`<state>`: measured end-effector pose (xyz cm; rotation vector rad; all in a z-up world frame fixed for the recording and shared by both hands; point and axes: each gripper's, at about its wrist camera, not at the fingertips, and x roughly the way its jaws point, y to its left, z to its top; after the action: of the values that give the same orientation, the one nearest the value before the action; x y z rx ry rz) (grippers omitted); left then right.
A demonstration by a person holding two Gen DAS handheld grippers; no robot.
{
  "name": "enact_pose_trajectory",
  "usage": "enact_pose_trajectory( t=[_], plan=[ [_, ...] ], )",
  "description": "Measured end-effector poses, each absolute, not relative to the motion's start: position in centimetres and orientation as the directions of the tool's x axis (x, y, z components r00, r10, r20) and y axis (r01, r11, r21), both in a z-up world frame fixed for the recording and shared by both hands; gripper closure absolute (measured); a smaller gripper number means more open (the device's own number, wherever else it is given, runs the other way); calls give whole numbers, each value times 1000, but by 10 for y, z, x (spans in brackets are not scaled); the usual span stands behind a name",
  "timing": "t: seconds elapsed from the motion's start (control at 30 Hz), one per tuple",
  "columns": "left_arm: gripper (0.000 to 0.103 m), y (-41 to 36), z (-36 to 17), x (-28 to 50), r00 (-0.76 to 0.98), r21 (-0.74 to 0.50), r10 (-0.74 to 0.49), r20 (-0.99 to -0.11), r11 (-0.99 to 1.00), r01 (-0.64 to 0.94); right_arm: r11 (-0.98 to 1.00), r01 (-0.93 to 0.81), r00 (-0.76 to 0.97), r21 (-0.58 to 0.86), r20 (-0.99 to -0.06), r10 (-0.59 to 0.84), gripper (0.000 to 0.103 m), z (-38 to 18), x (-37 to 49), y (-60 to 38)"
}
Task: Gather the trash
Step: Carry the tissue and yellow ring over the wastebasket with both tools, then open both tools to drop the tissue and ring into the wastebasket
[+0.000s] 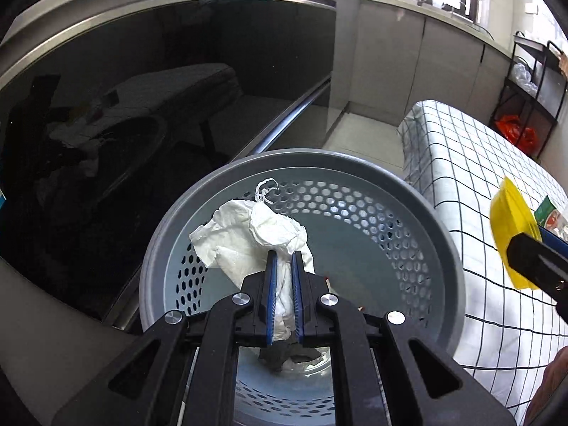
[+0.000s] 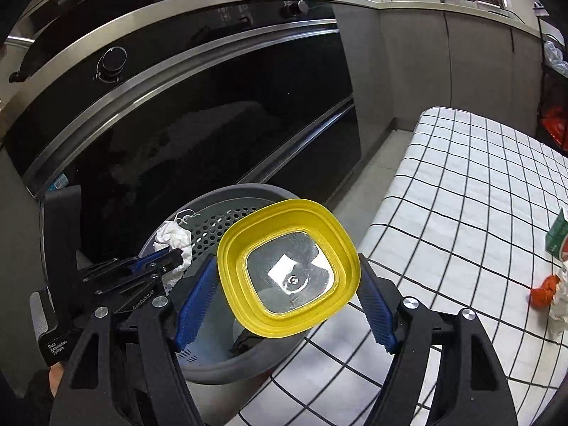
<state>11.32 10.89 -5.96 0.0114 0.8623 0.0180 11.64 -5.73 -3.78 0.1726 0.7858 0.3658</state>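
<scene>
The crumpled white tissue [image 1: 248,234] hangs over the mouth of the grey perforated bin [image 1: 451,248], at the centre of the left wrist view, pinched in your left claw [image 1: 283,277], which is clenched on its lower tail. Its long axis runs up and away from the pads toward the upper left, a thin twisted string at its far tip. If you release while that loose end overhangs the bin's near-left rim, it may snag there or fall outside. Your right claw [image 2: 287,291] grasps the yellow square container [image 2: 289,248] by its sides, mouth facing the camera, centre of its frame, above the bin's right edge beside the checked table [image 2: 461,184]. Tilted so, it could strike the rim.
</scene>
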Motion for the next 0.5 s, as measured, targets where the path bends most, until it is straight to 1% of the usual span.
enact_pose_trajectory(
  t=[0.1,0.17,0.3,0.43,0.5],
  plan=[
    [93,114,-65,116,634,11,22,-773,1000,-20,917,-286,617,277,-679,398,30,-44,135,-42],
    [90,116,-67,118,625,4,18,-781,1000,-23,914,-307,602,265,-690,402,30,-50,143,-35],
    [90,119,-71,121,607,-14,7,-795,999,-30,901,-343,579,266,-695,426,30,-57,147,-31],
    [90,115,-76,122,596,0,20,-803,999,-33,896,-359,577,261,-693,432,30,-56,151,-26],
    [87,113,-76,124,597,3,24,-802,999,-37,892,-364,573,268,-691,441,30,-55,149,-24]
  ],
)
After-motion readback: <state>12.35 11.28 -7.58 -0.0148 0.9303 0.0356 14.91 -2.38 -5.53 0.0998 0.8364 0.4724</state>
